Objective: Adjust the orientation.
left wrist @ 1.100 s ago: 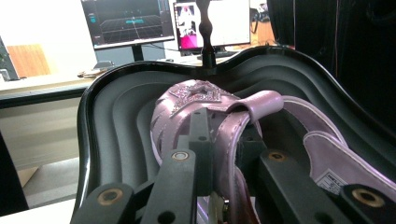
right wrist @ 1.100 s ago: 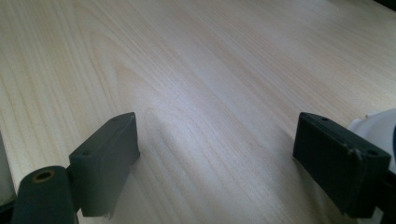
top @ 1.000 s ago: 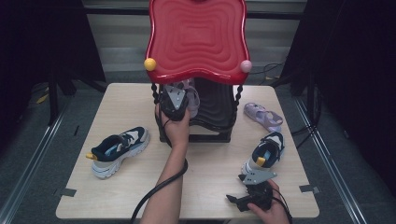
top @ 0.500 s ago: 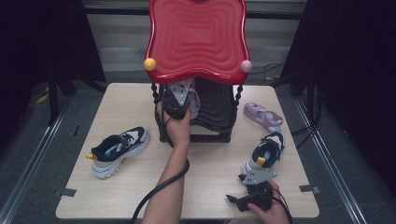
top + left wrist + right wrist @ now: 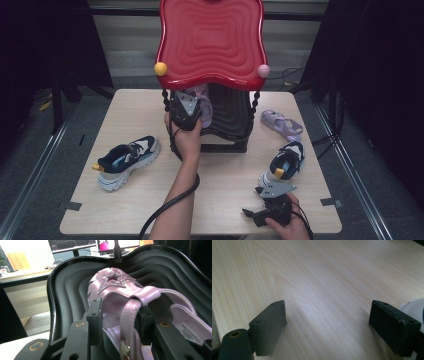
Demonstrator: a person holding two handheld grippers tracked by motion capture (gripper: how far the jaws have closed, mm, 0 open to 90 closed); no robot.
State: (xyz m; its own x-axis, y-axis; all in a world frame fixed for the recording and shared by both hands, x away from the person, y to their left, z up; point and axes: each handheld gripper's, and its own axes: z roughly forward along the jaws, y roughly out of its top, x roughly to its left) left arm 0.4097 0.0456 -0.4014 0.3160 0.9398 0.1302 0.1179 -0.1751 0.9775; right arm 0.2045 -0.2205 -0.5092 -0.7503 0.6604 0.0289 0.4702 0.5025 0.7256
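This looks like a lab or recording studio set up for handling trials. Black curtains (image 5: 45,45) hang on both sides of a pale wooden bench (image 5: 225,175), and metal floor rails (image 5: 30,170) run along the grey floor beside the bench. Patches of tape (image 5: 72,205) mark the bench's near corners. Beyond the bench, past the black shoe rack tray (image 5: 67,285), computer monitors (image 5: 72,244) with graphs stand on desks (image 5: 22,273), an office-like workspace.
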